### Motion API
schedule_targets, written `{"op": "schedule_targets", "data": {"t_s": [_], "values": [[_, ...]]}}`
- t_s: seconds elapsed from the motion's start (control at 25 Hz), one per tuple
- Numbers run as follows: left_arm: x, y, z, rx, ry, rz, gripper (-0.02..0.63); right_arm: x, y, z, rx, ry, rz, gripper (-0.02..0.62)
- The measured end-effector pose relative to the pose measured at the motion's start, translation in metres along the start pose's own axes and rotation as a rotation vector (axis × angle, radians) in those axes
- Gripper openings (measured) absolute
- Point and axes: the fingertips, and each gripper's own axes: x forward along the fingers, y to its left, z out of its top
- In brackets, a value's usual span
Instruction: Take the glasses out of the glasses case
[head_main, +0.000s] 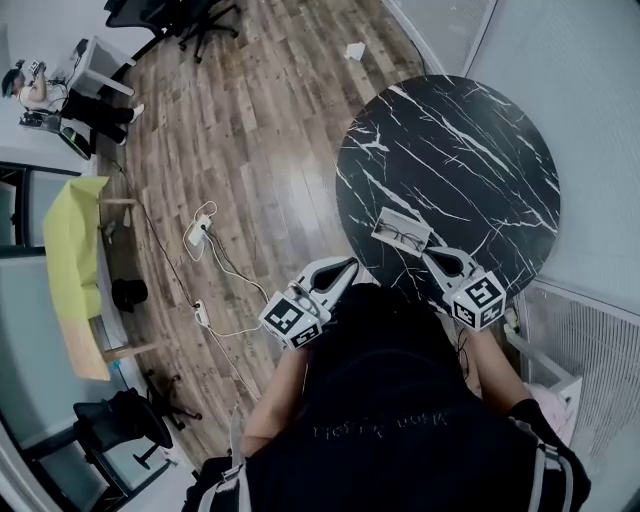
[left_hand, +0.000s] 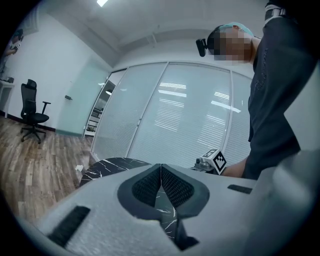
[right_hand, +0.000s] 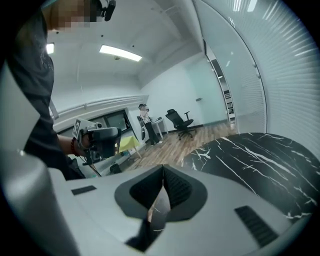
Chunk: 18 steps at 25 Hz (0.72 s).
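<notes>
While both grippers hang at the near edge of the round black marble table (head_main: 450, 150), the glasses case (head_main: 388, 222) lies open on the tabletop just beyond them, a pale rectangle set at a slant, with the dark-framed glasses (head_main: 405, 238) lying inside it. From the head view the left gripper (head_main: 349, 263) points in from the floor side, its tips at the table's rim and to the left of the case. The right gripper (head_main: 429, 254) sits over the marble with its tips close to the case's near right corner (whether they touch it cannot be told from this height). In the left gripper view the two ribbed pads meet along a thin line, so that tool is closed on nothing, with a sliver of marble showing below the pads and the right gripper's marker cube beyond it on the right. The right gripper view shows the same: pads pressed together, nothing between them, the marble top spreading away to the right and the left gripper held up in a hand on the left. Around the table lies a wood floor (head_main: 250, 120), with a white power strip (head_main: 198, 232) and its cables trailing across the boards, and a black office chair (left_hand: 32, 112) stands far off by the wall
</notes>
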Motion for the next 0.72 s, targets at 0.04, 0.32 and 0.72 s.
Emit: {"op": "schedule_targets", "data": {"t_s": [0.04,0.32,0.72], "values": [[0.002,0.002,-0.003,-0.001,0.006,-0.008,0.020,0.004,-0.002,-0.002,-0.018,0.019,-0.006,0.031],[-0.004,0.013,-0.028,-0.013,0.058,-0.029,0.020,0.024,-0.015,-0.032,-0.128,0.166,-0.044,0.031],[-0.005,0.030,-0.040,-0.048,0.052,0.017,0.020,0.056,-0.026,-0.064,-0.247,0.335,-0.008,0.032]]}}
